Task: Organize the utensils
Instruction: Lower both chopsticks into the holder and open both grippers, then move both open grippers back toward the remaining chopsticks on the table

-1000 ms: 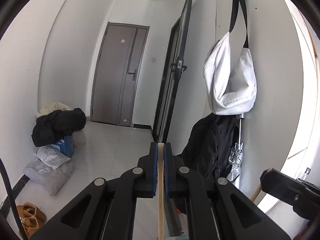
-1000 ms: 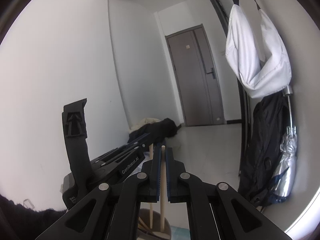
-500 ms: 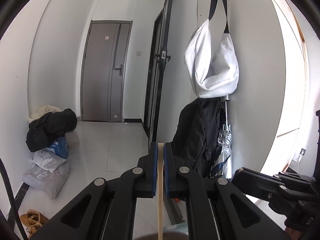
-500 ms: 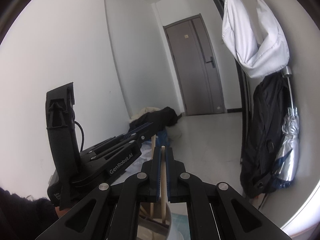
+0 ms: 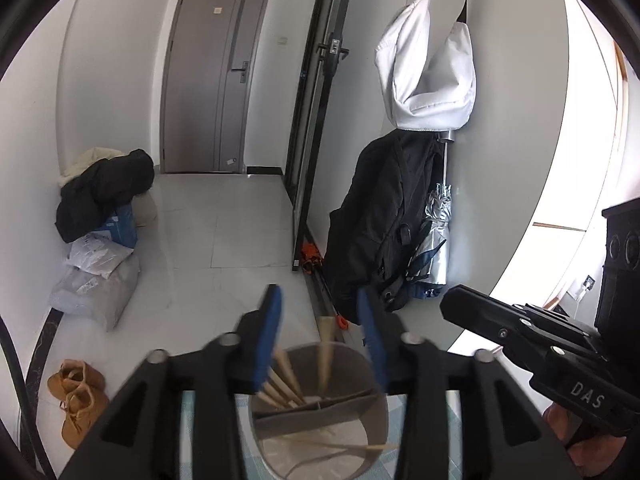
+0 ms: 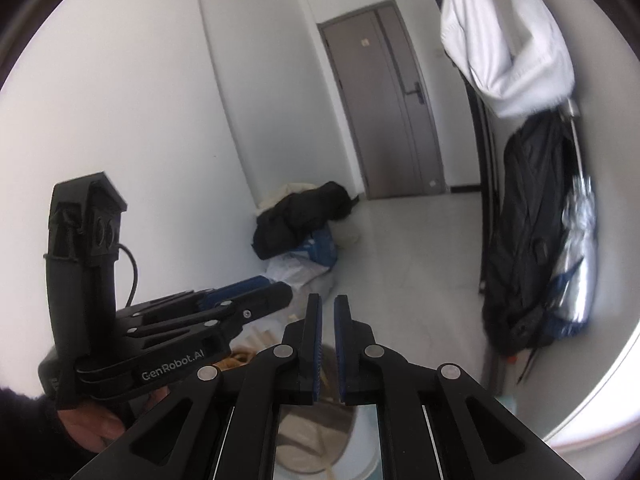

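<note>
Ahead of you a white bag (image 5: 430, 80) hangs on the wall above a black backpack (image 5: 380, 224) and a folded silver umbrella (image 5: 438, 240), all just right of a dark sliding-door frame (image 5: 316, 120). A grey door (image 5: 212, 76) closes the far end of the hall. Against the left wall sits a heap of dark clothes (image 5: 104, 196) over plastic bags (image 5: 96, 276), with tan shoes (image 5: 78, 400) nearer you. The floor (image 5: 224, 232) is pale glossy tile and the walls are white; bright light washes out the right edge. Directly below your grippers stands a round grey holder (image 5: 320, 412), split by a divider, on a pale teal mat (image 5: 224, 424). Several chopsticks (image 5: 280, 376) lean in its left compartment, one stick (image 5: 325, 356) stands upright at the far rim, and others lie flat lower in the cup. Your left gripper (image 5: 320, 332) hovers over the holder with its jaws opening, the upright stick between them but touched by neither pad. Your right gripper (image 6: 328, 340) is just to the right of the left one, over the same holder; its jaws leave only a narrow slit and nothing shows between them.
</note>
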A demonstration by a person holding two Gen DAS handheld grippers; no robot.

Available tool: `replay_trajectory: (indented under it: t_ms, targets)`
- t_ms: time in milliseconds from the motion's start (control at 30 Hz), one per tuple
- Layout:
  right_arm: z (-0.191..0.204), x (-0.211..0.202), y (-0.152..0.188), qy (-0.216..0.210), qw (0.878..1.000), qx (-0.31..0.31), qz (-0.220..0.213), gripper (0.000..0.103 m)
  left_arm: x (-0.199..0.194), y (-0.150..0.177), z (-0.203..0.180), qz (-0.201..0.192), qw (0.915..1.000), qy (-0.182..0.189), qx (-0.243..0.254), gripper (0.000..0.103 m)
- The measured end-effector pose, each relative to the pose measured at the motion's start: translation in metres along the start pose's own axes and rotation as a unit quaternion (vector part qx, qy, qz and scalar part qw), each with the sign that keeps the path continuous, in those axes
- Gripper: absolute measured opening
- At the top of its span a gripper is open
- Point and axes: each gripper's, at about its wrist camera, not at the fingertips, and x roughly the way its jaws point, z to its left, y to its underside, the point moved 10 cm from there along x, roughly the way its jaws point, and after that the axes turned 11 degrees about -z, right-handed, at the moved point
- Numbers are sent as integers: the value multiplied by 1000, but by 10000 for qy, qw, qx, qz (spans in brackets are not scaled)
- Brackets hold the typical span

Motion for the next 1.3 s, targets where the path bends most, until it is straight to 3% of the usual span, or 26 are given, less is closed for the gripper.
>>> replay_trajectory:
  t_ms: [100,200,300,367,500,567,767,900,1300]
  targets:
    - [-3,-15,0,202,9997,44,-106,12,-19,-6,7,-202,9992,-316,-148,67]
    - [-5,-36,-3,335,9988,249,-245,27,-35,-8,13,-273,9973,-653,-214,67]
    - [1,-59,-11,365,9978,275,-473,31,-47,-6,19,-238,9945,-980,-293,70]
    - [6,-70,-14,372,9975,262,-547,42,-54,-5,17,-181,9931,-1124,-270,73]
    - [16,-90,-14,400,9970,168,-634,43,-74,-7,9,-344,9916,-1241,-93,82]
    - [19,-98,-12,447,9967,173,-649,51,-82,-7,4,-421,9905,-1312,-3,85]
    - [22,-120,-3,531,9956,300,-714,54,-102,3,-3,-529,9878,-1453,176,86]
    - [26,-131,7,574,9955,293,-694,59,-116,18,-8,-550,9867,-1516,198,93]
    - [28,-138,68,752,9961,360,-275,66,-141,76,-8,-62,9884,-1508,-186,94]
